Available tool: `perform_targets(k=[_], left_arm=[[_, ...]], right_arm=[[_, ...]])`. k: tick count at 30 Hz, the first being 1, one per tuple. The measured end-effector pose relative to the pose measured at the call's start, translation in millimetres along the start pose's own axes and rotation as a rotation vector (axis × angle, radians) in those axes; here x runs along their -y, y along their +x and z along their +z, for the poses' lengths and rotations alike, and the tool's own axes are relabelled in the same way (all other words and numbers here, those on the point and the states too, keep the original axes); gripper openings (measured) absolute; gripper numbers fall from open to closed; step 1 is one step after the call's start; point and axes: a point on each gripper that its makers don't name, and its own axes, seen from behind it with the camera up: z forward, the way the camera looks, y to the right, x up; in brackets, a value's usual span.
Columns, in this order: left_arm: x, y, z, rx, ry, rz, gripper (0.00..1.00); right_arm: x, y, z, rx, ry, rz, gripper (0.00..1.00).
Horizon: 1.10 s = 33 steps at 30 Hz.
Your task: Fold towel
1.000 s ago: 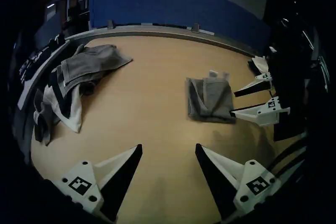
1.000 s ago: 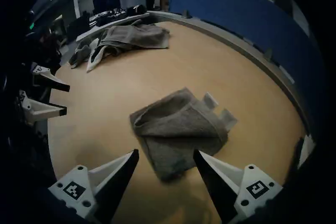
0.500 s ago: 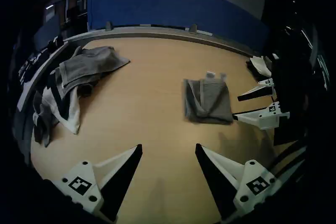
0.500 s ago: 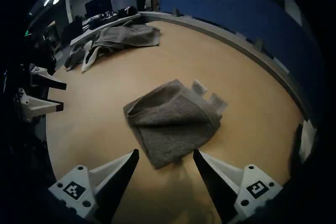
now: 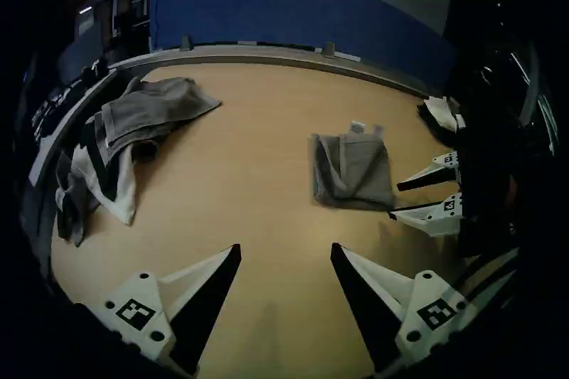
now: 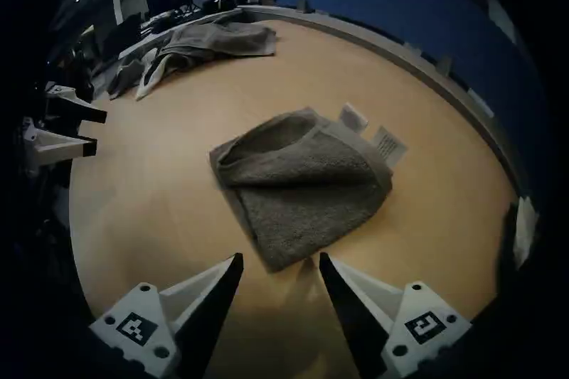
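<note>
A grey towel (image 5: 353, 170) (image 6: 302, 183) lies folded into a small square on the wooden table (image 5: 263, 137), two white labels poking out at its far edge. My right gripper (image 6: 279, 265) hovers open just short of the towel's near corner, nothing between its fingers. In the left gripper view that same gripper (image 5: 400, 200) shows at the right, its tips beside the towel's near right corner. My left gripper (image 5: 284, 254) stands open over bare table, well short of the towel. In the right gripper view it (image 6: 91, 131) appears at the far left.
A heap of unfolded grey and white towels (image 5: 117, 141) (image 6: 195, 48) lies at the table's far left corner. A blue partition (image 5: 299, 13) runs along the table's back edge. A small white object (image 5: 442, 110) sits at the right edge of the table.
My right gripper has come down and closer to the towel, its fingers narrowing slightly. The left gripper has hardly moved. The towel lies where it was.
</note>
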Motion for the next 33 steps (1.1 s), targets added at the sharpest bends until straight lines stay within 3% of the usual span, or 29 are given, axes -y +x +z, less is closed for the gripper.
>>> perform_targets(k=[5,16,22,33], left_arm=[[0.9,-1,0.9,0.0,0.0,-0.001,0.94],[1.8,0,0.7,-0.003,0.001,-0.002,0.94],[1.5,0,0.7,-0.002,0.002,0.0,0.94],[-1.7,2,0.9,-0.005,0.001,0.001,0.94]], right_arm=[[2,-4,4.2,0.008,0.009,0.018,0.54],[0,-8,7.9,0.033,0.012,0.046,0.14],[1,-12,10.2,0.039,0.013,0.055,0.06],[-1,-12,9.3,0.043,0.011,0.064,0.01]])
